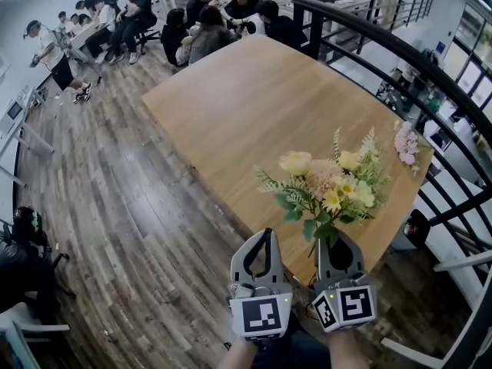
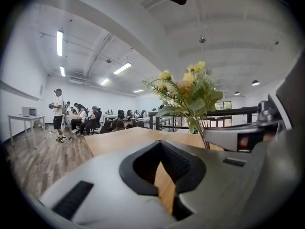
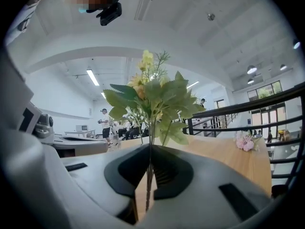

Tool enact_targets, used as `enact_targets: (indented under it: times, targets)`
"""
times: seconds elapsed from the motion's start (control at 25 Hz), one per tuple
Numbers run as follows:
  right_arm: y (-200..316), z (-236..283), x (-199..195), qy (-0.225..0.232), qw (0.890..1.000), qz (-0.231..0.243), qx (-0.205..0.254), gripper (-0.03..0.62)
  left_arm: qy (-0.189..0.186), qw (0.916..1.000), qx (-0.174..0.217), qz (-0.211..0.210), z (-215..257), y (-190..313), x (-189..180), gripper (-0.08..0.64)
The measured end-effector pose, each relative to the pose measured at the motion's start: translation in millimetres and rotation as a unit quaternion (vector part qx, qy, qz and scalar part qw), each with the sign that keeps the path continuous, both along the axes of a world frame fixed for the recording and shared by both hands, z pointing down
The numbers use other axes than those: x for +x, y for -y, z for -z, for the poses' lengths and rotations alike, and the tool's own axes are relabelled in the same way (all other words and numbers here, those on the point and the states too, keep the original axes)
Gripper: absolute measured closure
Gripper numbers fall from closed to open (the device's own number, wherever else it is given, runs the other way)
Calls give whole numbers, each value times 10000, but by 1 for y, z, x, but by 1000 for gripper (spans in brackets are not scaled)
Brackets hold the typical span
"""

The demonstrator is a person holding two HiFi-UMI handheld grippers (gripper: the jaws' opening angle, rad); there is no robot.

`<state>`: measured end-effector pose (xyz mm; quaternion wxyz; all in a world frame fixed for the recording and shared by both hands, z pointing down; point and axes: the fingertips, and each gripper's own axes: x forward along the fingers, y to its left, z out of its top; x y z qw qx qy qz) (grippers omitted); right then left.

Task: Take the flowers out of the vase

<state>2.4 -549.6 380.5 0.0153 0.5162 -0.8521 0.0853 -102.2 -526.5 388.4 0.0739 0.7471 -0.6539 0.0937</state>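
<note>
A bunch of yellow, cream and peach flowers (image 1: 330, 183) with green leaves stands upright over the near end of the wooden table (image 1: 254, 98). My right gripper (image 1: 336, 237) is shut on its thin green stems (image 3: 149, 180), and the blooms (image 3: 152, 99) rise straight above the jaws. Just to the left, my left gripper (image 1: 267, 233) is level with it, tips together and nothing between them. From the left gripper view the bunch (image 2: 190, 92) shows to the right, above the right gripper's body (image 2: 257, 128). No vase shows in any view.
A small pink flower (image 1: 405, 142) lies near the table's right edge, also in the right gripper view (image 3: 245, 140). A black railing (image 1: 400, 60) runs along the table's right side. Several people (image 1: 207, 21) sit beyond the far end; wood floor (image 1: 115, 191) lies to the left.
</note>
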Motion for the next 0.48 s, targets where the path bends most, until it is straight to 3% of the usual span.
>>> enact_targets:
  times: [0.48]
  targets:
    - [-3, -2, -6, -5, 10000, -55, 5, 568, -40, 10000, 9, -52, -3, -1, -5, 528]
